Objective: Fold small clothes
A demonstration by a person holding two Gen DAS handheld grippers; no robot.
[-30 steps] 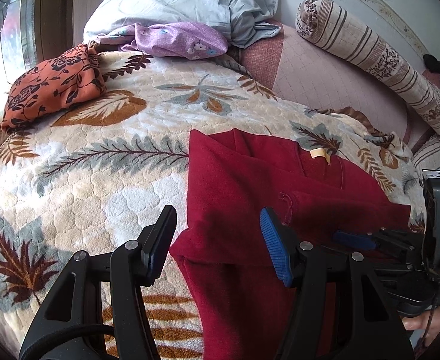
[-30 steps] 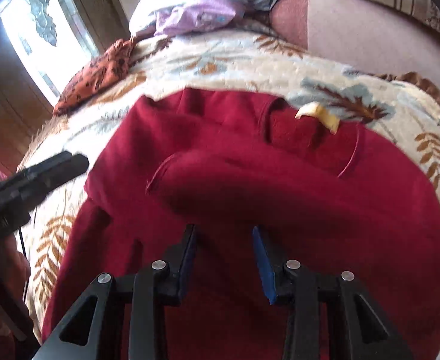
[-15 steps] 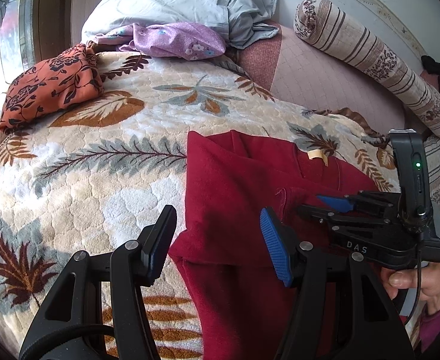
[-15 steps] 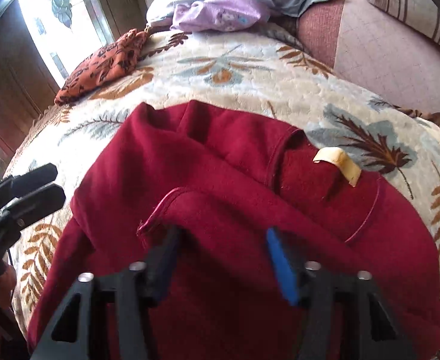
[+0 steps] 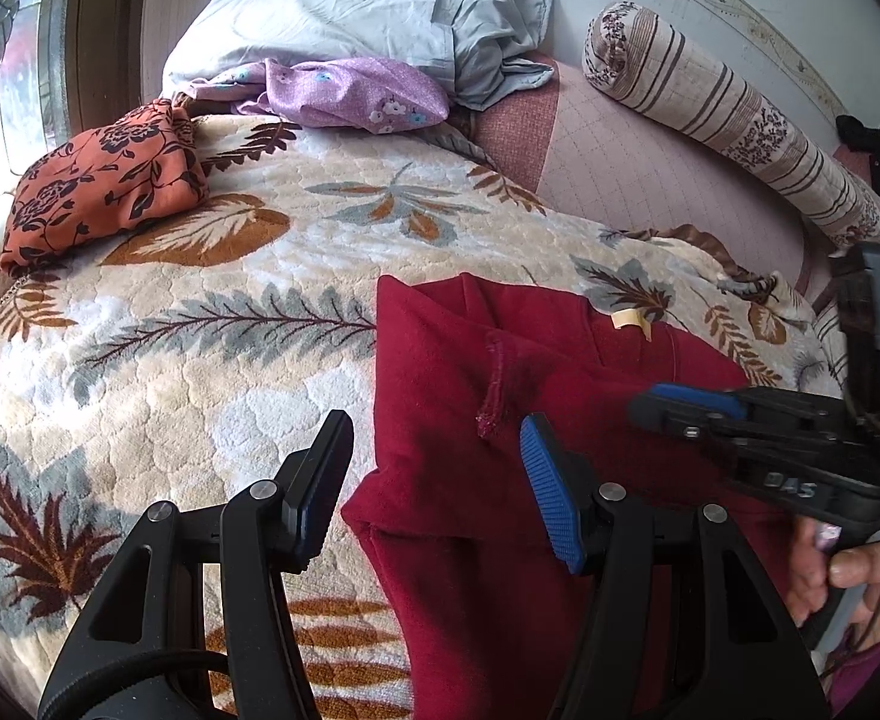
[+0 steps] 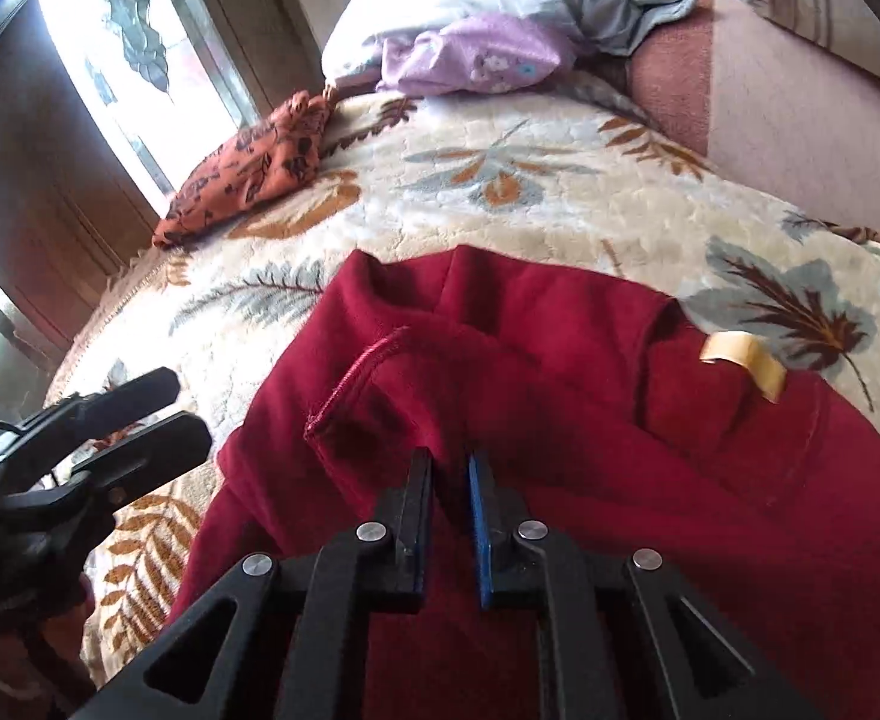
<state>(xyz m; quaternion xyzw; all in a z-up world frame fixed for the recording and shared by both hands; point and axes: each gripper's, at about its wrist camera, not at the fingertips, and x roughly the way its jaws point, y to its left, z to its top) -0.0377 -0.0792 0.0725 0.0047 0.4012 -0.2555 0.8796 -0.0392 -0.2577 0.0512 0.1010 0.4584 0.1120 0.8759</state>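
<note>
1. 2 handheld grippers work over a dark red top (image 5: 500, 360) spread on a leaf-patterned blanket (image 5: 200, 360); we read this as a sleeve fold under way on the small garment.

2. The top lies directly ahead of both tools, its neckline and pale neck tag (image 6: 740, 360) at the far end, its hem toward us. Its long axis runs away from the cameras, up the bed.

3. A sleeve is folded across the chest, and its stitched cuff (image 6: 356, 378) lies just ahead and to the left of the right gripper (image 6: 449, 480). That gripper is the nearer of the 2 to the fold, so we judge the next move to be its own.

4. The right gripper's jaws stand nearly together, with only a narrow gap, and red cloth sits between them. We judge it to be pinching the folded sleeve, though the contact itself is in shadow.

5. The left gripper (image 5: 434, 468) hangs wide open over the top's left edge, holding nothing; 1 finger is above the blanket, the other above the red cloth.

6. Farther up the bed, well apart from the work, lie an orange flowered cloth (image 5: 104, 180), a purple cloth (image 5: 350, 90), a grey pillow (image 5: 350, 12) and a striped bolster (image 5: 740, 120).
</note>
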